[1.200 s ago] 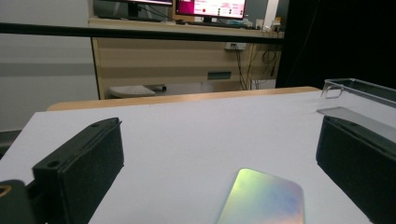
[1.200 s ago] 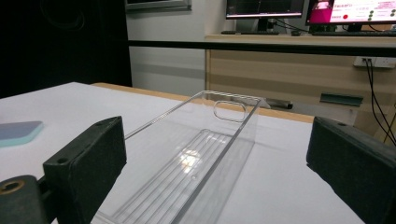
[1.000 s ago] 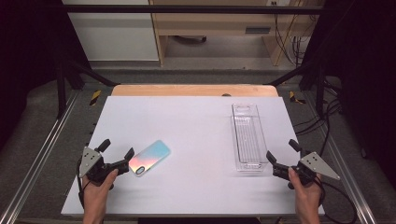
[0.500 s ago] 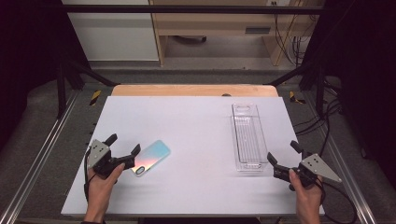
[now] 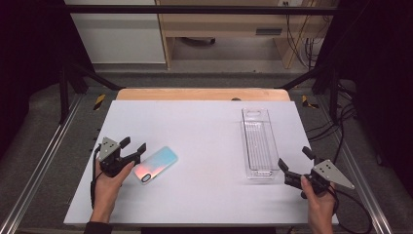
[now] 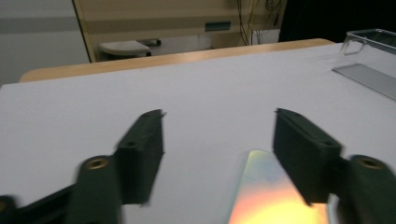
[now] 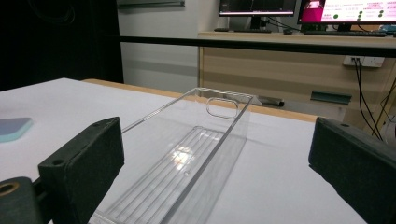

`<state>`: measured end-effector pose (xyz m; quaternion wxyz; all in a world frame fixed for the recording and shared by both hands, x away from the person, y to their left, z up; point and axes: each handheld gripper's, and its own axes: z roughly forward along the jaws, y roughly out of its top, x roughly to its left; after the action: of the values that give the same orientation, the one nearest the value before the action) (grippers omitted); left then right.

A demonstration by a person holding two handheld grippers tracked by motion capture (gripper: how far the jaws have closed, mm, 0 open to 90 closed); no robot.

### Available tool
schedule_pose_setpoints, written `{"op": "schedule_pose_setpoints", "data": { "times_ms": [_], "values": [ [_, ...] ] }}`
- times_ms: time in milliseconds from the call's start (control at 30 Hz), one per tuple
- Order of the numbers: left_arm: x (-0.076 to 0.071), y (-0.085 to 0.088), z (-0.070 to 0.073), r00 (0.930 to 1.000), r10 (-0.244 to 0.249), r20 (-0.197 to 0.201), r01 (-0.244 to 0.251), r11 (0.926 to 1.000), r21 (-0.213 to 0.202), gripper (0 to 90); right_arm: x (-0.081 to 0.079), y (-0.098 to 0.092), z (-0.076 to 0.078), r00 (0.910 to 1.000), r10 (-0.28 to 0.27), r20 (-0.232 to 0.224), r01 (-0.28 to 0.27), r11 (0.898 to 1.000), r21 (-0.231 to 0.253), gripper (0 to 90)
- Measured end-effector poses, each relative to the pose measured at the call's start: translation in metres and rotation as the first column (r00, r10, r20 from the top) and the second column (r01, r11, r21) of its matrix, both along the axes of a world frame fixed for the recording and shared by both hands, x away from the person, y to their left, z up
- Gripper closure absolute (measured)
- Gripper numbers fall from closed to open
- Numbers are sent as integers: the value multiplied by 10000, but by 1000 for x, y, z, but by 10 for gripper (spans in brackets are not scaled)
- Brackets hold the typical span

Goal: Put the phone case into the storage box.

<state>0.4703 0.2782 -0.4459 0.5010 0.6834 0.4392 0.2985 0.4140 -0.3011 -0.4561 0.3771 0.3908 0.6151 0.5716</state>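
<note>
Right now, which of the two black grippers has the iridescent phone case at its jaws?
The left gripper: the iridescent phone case lies at its just-closing jaws. The right gripper faces the clear plastic tray.

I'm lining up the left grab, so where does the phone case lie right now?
In the high view the phone case lies flat on the table's near left part, just beyond the left gripper, far left of the clear tray.
</note>
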Motion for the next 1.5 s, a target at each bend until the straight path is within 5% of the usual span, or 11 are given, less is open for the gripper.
{"op": "schedule_pose_setpoints", "data": {
  "times_ms": [267, 433, 500, 600, 667, 867, 1033, 1500],
  "values": [
    [0, 0, -6, 9980, -229, -589, 252, 9989, 397, 801, -1, 1, -2, 9998, -134, -132, 132, 9998, -128, 37],
    [7, 0, -14, 9913, -396, -1255, 459, 9978, 476, 897, -4, 0, -3, 9996, -156, -216, 152, 9997, -179, 38],
    [11, -2, -17, 9883, -421, -1465, 512, 9969, 591, 900, -7, -2, -4, 9995, -180, -241, 173, 9994, -284, 38],
    [17, -5, -21, 9750, -771, -2085, 962, 9919, 830, 900, -10, -4, -4, 9993, -285, -230, 278, 9992, -278, 39],
    [21, -9, -27, 9668, -773, -2437, 1137, 9837, 1390, 900, -10, -5, -5, 9990, -342, -304, 333, 9990, -289, 39],
    [25, -8, -27, 9699, -450, -2394, 846, 9838, 1581, 900, -11, -4, -5, 9987, -374, -353, 361, 9987, -361, 40],
    [28, -11, -34, 9554, -339, -2933, 1004, 9715, 2147, 900, -11, -3, -5, 9989, -336, -323, 325, 9989, -340, 40],
    [30, -20, -38, 9472, -883, -3081, 1610, 9623, 2191, 900, -13, -8, -4, 9987, -420, -302, 416, 9990, -142, 40]
  ]
}}
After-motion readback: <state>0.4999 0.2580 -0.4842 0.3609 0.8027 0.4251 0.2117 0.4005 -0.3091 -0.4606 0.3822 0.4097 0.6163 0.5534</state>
